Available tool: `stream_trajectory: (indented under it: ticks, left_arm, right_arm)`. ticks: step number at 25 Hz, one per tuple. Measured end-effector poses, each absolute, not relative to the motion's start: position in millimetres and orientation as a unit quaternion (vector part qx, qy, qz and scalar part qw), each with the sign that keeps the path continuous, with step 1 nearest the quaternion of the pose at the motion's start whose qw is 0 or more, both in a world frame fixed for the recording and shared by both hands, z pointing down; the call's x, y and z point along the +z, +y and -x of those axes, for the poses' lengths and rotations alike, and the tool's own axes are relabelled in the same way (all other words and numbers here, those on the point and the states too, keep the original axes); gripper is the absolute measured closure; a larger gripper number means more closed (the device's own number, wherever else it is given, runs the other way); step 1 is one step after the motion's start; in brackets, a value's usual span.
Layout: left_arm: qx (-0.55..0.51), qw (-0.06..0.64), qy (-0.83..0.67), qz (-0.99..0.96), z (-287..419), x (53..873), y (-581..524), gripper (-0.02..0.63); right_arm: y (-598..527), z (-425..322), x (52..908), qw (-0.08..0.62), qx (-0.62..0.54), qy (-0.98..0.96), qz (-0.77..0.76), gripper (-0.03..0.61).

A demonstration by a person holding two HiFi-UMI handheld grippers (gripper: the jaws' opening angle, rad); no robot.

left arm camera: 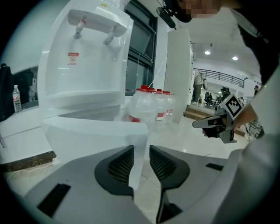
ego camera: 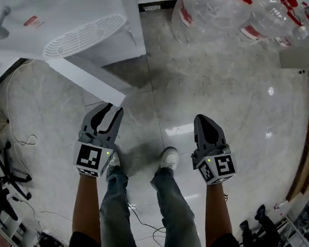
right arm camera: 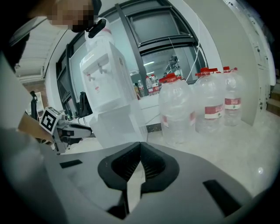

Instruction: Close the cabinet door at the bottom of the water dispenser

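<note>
Jaws of my left gripper (ego camera: 110, 108) stand apart around the free edge of the open cabinet door (ego camera: 88, 80), without pressing it. My right gripper (ego camera: 201, 118) is closed on nothing, well apart from the door.

Several large clear water jugs (ego camera: 210, 11) with red caps and red-and-white labels stand grouped at the far right on the pale, glossy marble floor (ego camera: 237, 104). A thin white cable (ego camera: 24, 140) loops across the floor at the left, and black chair bases (ego camera: 5, 175) sit nearer. A small water bottle (left arm camera: 16, 98) stands upright on a counter off to the left.
</note>
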State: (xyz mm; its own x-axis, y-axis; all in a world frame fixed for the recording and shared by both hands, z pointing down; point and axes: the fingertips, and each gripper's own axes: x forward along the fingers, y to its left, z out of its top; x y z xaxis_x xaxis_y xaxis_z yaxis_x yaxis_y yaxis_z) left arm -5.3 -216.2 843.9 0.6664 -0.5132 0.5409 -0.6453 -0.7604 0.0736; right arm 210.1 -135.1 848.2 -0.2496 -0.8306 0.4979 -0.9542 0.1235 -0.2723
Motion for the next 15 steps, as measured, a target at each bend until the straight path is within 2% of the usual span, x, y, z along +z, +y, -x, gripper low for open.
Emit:
stream_trajectory:
  ticks: [15]
  left_arm:
    - [0.24,0.071,-0.289,-0.924,-63.8,895.2,-302.6,0.492]
  right_arm:
    - [-187.7,-251.0,899.0,0.107,0.241,-0.736,-0.623,0.565]
